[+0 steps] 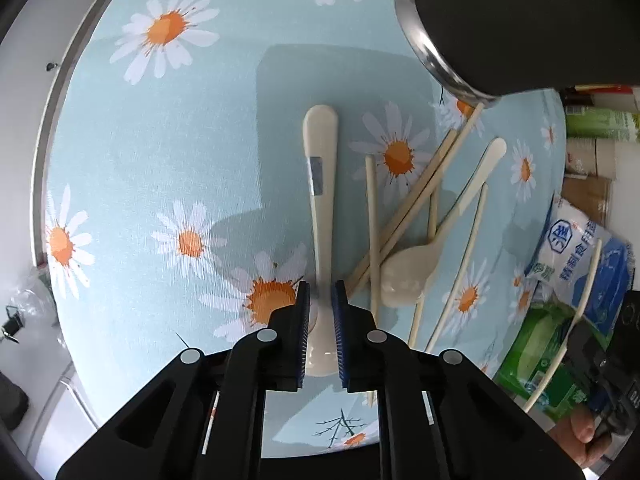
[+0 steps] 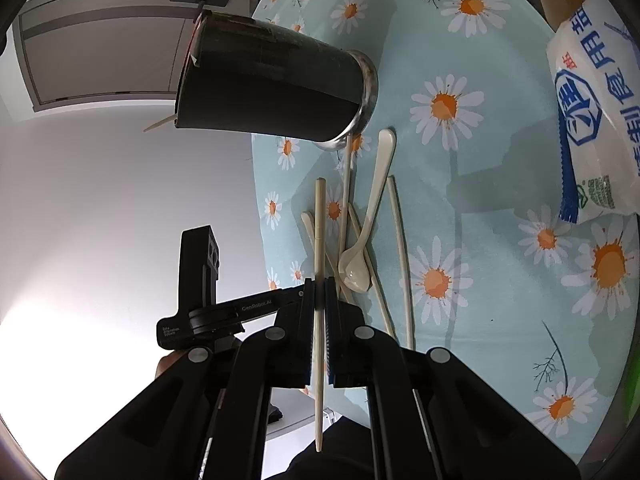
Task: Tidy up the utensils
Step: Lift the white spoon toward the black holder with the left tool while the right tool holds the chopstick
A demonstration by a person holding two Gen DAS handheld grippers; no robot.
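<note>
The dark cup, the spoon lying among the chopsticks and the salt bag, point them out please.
dark cup (image 2: 272,84): right wrist view, side wall.
spoon (image 2: 355,269): right wrist view, bowl.
salt bag (image 2: 592,120): right wrist view, printed front.

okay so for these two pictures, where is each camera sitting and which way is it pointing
Left wrist: sits on the left gripper, looks steeply down at the daisy tablecloth; its jaws straddle a cream spoon; a hand shows at lower right.
Right wrist: sits on the right gripper, looks forward and down across the table; jaws clamp a chopstick.
Shared: black cup, utensil pile, salt bag.
</note>
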